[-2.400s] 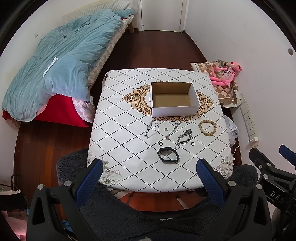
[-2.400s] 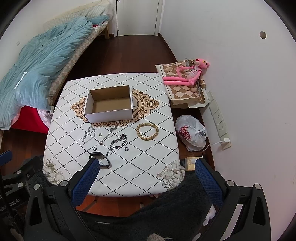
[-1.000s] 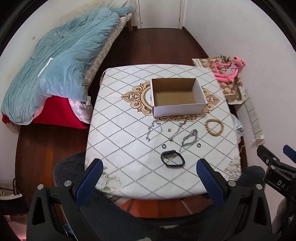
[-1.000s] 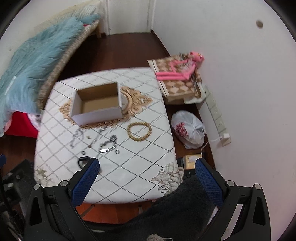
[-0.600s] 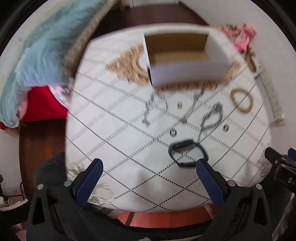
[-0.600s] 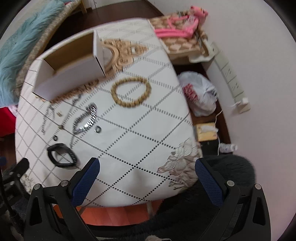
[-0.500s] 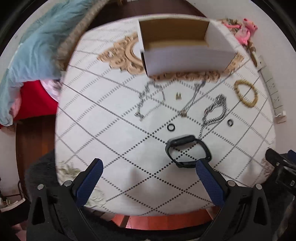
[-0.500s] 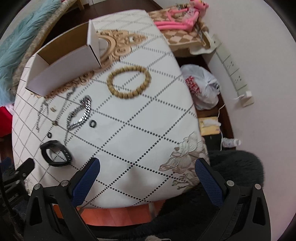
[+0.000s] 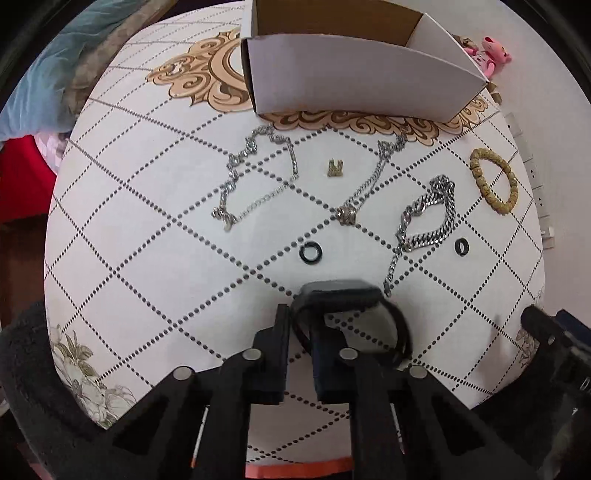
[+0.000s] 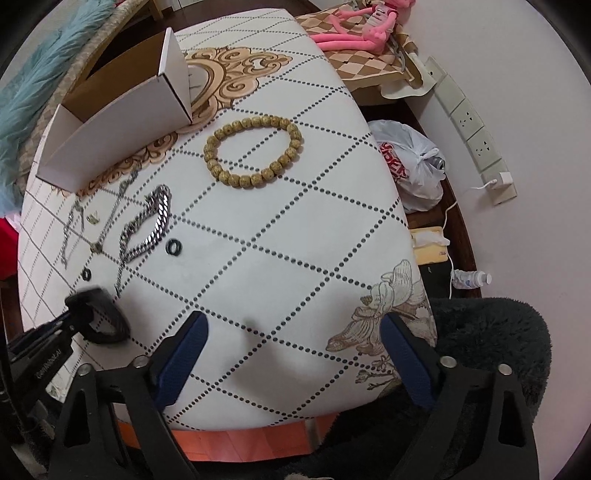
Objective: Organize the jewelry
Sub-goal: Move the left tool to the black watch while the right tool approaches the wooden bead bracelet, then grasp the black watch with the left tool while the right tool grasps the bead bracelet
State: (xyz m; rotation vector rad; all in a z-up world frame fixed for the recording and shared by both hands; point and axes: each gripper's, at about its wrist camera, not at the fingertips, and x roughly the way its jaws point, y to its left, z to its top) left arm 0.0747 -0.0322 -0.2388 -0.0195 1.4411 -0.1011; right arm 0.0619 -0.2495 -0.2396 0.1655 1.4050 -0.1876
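Note:
My left gripper [image 9: 300, 325] is shut on the strap of the black wristband [image 9: 343, 293], which also shows in the right wrist view [image 10: 105, 314] at the table's near edge. Beyond it lie two black rings [image 9: 310, 252] [image 9: 461, 245], a chunky silver chain bracelet [image 9: 428, 218], two thin silver chains [image 9: 255, 177] [image 9: 369, 184], a small gold charm [image 9: 334, 168] and a wooden bead bracelet [image 9: 493, 179]. An open white cardboard box [image 9: 354, 77] stands behind them. My right gripper [image 10: 295, 347] is open and empty above the table's near right part.
The items lie on a white diamond-patterned table [image 10: 295, 229]. Right of it are a plastic bag [image 10: 410, 162], wall sockets [image 10: 469, 122] and a pink plush toy [image 10: 354, 26]. A bed with a blue blanket [image 9: 48, 62] is at the left.
Both grippers have dropped closer to the table. The left gripper's fingers have closed on the black wristband's strap. The right gripper stays open.

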